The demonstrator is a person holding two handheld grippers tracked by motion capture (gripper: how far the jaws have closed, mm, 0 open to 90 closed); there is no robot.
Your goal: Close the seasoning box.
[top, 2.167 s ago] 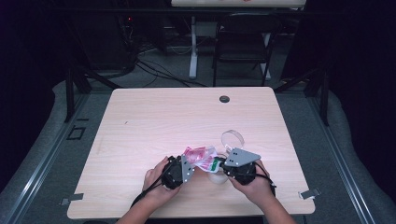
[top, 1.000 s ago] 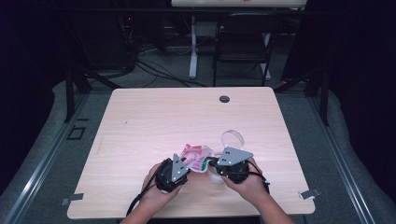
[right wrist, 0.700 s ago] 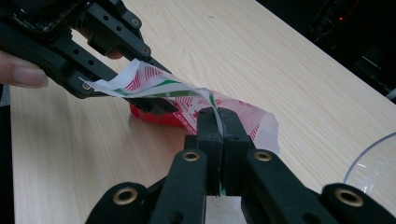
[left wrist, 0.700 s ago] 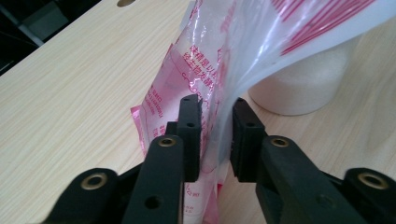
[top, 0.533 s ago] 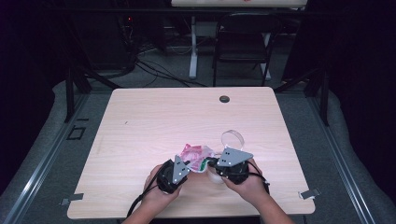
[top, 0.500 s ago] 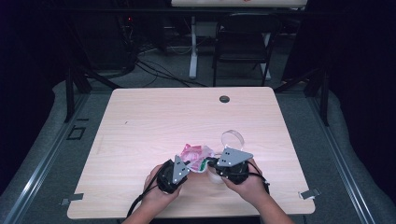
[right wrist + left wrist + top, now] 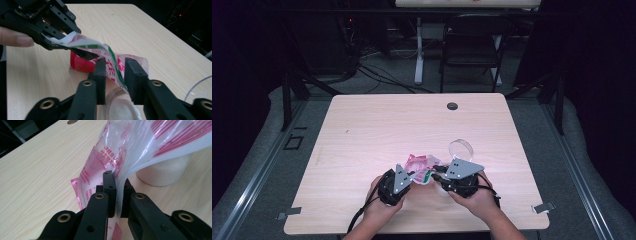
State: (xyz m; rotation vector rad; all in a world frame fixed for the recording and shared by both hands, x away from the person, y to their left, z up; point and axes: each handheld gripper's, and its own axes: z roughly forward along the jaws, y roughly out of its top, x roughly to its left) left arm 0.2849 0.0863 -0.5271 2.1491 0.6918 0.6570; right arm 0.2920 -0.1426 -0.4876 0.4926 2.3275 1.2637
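Pinching one edge of the red-printed plastic bag (image 7: 140, 150), the left gripper (image 7: 115, 185) has its jaws pressed together on the film, having just been closing; the right gripper (image 7: 114, 67) has just been opening, its jaws spread with the bag's twisted strip between them, pads off it; in the high view the bag (image 7: 421, 164) spans the two tools, long axis running nine to three, at about one o'clock from the left gripper (image 7: 409, 176); a white cup (image 7: 163, 171) stands just beneath; the right gripper (image 7: 437, 172) likely regrips next.
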